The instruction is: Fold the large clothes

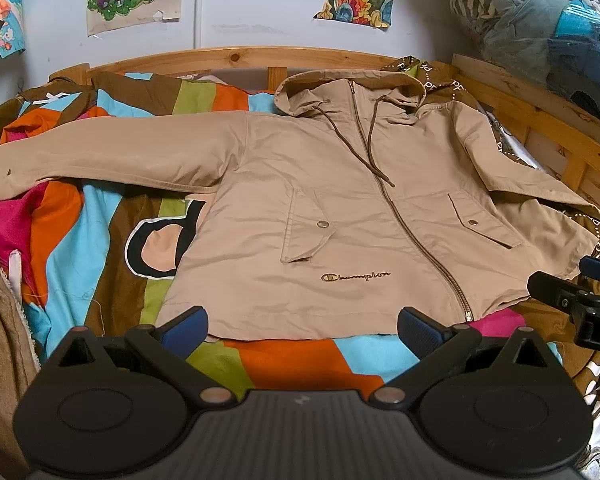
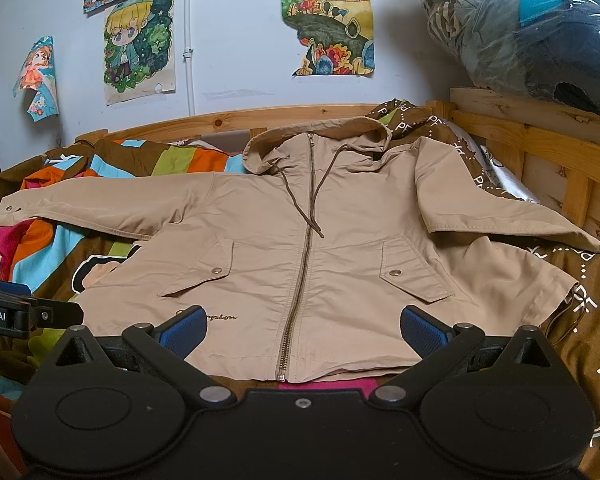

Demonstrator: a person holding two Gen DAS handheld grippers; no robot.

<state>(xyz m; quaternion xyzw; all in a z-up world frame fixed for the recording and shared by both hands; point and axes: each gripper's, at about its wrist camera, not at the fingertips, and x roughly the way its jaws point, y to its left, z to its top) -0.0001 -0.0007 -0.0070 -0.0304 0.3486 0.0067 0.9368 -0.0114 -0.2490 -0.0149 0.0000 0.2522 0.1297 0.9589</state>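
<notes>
Tan hooded jacket [image 1: 340, 208] lies front-up and zipped on the striped bedspread [image 1: 100, 220], hood toward the wooden headboard [image 1: 228, 56], hem toward you; zipper line is the long axis, near to far. One sleeve is stretched out to the left, the other folded short on the right. Your left gripper [image 1: 302, 326] and right gripper [image 2: 304, 326] hover at the hem, both wide apart, gripping nothing
</notes>
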